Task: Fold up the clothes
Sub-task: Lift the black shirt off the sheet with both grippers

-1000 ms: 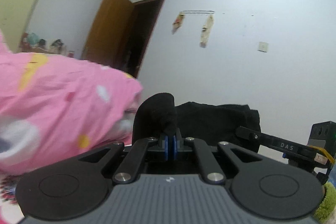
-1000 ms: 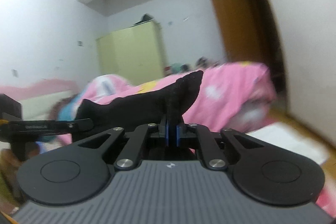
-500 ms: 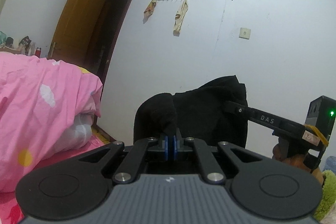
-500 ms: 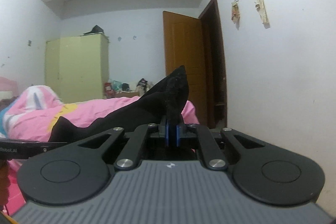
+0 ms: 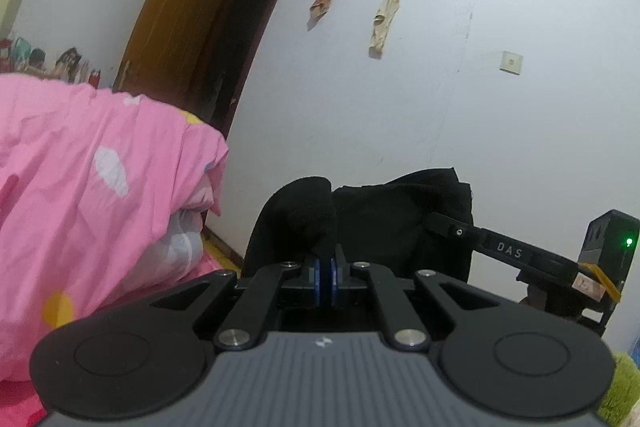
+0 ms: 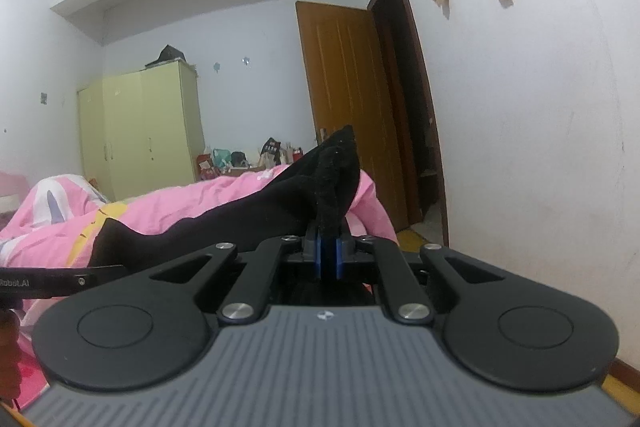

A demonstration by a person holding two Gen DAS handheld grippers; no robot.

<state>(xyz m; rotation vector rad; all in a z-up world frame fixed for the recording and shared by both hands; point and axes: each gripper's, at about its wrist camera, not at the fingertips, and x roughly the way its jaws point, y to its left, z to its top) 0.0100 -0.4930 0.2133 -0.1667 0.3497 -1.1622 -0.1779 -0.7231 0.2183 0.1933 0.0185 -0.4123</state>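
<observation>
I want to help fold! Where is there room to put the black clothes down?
The pink quilt on the bed is the open spot: its broad top, between the green wardrobe and the door, looks bare. The far surface by the door is crowded with small things. Both grippers grip the black garment.

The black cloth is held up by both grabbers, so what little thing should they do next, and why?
Probably lower it onto the pink bedding. Both the left gripper and right gripper pinch the black cloth in mid-air, and folding likely needs it lying flat.

Dresser clutter [image 6: 248,157] — too small
</observation>
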